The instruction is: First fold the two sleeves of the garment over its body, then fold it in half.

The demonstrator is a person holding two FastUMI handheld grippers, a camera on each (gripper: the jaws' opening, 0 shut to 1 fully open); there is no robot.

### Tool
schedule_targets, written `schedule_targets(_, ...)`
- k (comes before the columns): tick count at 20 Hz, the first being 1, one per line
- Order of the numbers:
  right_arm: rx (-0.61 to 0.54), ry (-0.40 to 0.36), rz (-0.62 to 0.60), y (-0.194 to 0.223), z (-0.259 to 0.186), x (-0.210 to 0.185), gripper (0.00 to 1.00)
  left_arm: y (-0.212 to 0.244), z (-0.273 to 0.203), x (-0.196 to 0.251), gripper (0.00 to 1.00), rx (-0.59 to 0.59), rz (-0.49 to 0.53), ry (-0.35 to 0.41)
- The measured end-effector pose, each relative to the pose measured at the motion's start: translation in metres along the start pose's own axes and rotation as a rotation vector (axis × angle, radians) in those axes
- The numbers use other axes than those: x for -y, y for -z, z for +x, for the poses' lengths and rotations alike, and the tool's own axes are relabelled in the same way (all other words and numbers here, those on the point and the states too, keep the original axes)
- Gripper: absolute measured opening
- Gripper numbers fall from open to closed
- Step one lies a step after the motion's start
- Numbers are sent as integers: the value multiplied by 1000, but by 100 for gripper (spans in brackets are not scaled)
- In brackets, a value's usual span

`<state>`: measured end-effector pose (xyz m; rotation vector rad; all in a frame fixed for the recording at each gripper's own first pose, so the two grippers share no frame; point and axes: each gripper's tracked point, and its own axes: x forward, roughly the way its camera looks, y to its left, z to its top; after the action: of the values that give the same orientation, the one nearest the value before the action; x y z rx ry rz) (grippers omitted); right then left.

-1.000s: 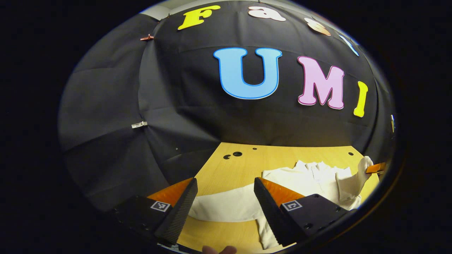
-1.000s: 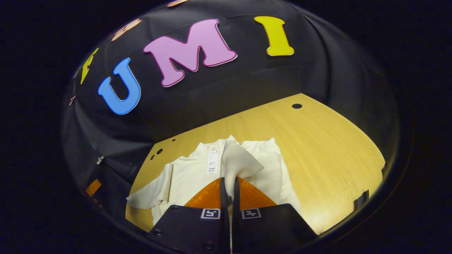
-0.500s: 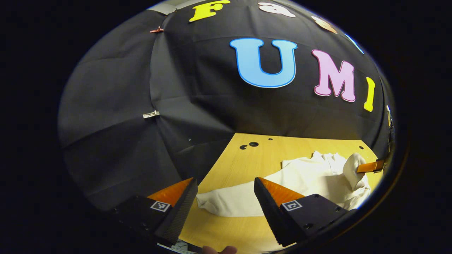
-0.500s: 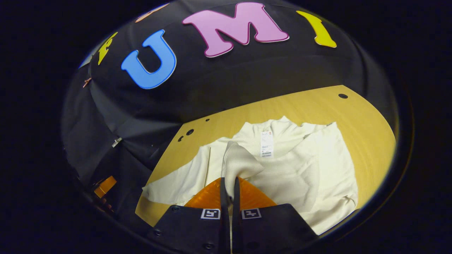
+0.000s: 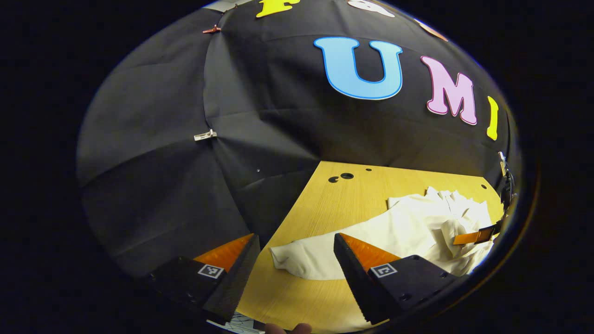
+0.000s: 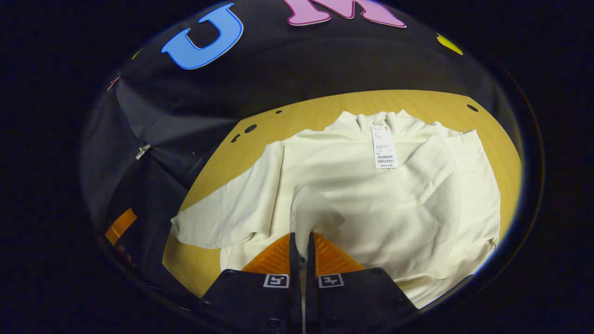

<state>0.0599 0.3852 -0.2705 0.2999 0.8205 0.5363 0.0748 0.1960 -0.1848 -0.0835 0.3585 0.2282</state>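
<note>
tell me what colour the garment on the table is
Cream white, plain, no pattern: the garment shows best in the right gripper view.

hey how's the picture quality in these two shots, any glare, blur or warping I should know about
Left gripper view: strong fisheye warp, the table edge bows; sharp, no glare; garment squeezed toward the rim. Right gripper view: same warp; the garment is brightly lit yet keeps its folds and soft shadows; the right gripper, shut on a sleeve, looks crisp; the tag's print is too small to make out.

Matt cream cloth garment [image 6: 371,204], soft-knit; white paper tag [image 6: 384,147] at twelve o'clock. Smooth pale wood table [image 5: 334,204]. Ribbed glossy orange fingers [image 6: 278,257] on matt black plastic right gripper [image 6: 300,253].
</note>
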Motion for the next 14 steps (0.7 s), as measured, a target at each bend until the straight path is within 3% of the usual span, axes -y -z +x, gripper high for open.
schedule_targets(3,-32,-17,6,9,5,-5,12,15,13,-1,99,-34,-4,8)
schedule_targets(6,-39,-54,45,10,7,-15,30,36,29,-4,99,-91,-8,4)
schedule_targets(7,-36,-66,49,7,4,-18,21,42,35,-6,99,-112,-7,-3)
schedule_targets(8,-32,-80,52,7,3,-22,32,48,40,-7,99,-133,-7,-6)
schedule_targets(9,-27,-93,55,4,0,-24,52,53,45,-6,99,-153,-5,-6)
schedule_targets(14,29,-137,60,-15,-35,-21,69,79,69,-11,99,-256,6,-25)
